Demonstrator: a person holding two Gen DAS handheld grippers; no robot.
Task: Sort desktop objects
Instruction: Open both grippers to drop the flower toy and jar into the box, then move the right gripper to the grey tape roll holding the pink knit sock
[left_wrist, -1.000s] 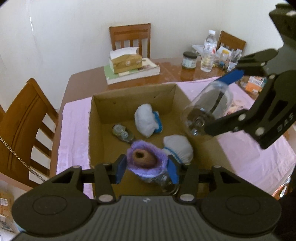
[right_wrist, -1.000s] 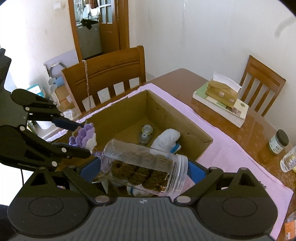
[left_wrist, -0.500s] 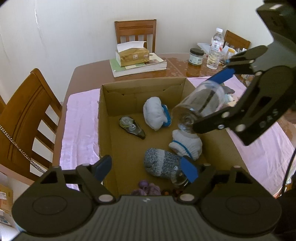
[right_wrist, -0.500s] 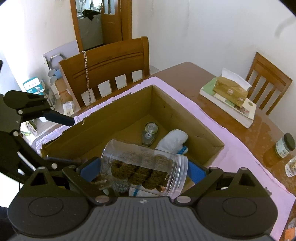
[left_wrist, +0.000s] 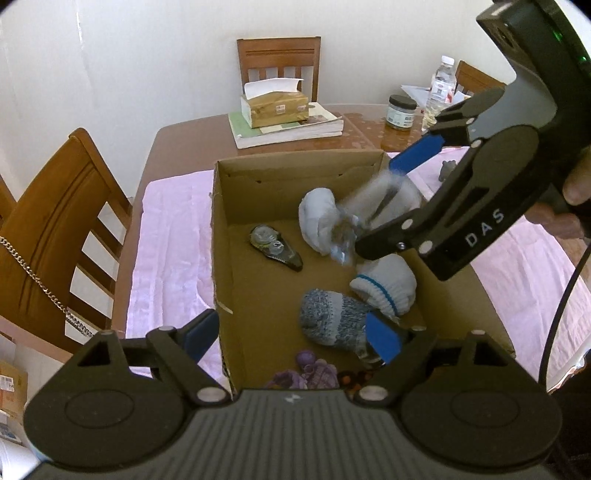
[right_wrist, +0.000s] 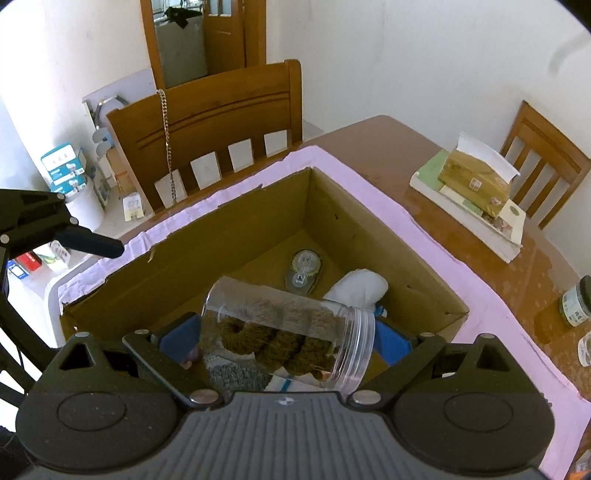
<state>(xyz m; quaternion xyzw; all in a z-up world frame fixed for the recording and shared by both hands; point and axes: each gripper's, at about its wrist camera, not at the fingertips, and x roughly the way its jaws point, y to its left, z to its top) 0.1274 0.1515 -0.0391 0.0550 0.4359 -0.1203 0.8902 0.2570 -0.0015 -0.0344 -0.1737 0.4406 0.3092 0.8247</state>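
From the left wrist camera, the left gripper hangs over the near end of the cardboard box, its jaws opening and nothing pressed between the blue pads. One pad sits outside the box's left wall, the other over the grey knitted bundle lying on the box floor. Just below the gripper, at the near wall, lies a purple crocheted piece. Further in are a white glove with a blue cuff line, a second white bundle and a small tape dispenser. The right gripper reaches in from the upper right, holding a blurred clear jar above the white bundles. The box stands on a pink cloth covering the worktop, with a tissue box on books at the far side.

From the right wrist camera, the right gripper is closed across the clear jar, which lies sideways between the blue pads, its open mouth to the right and brown yarn rolls inside. The jar hangs over the cardboard box, above the grey knitted bundle. Beyond it lie the tape dispenser and a white bundle. One finger of the left gripper enters at the left edge.
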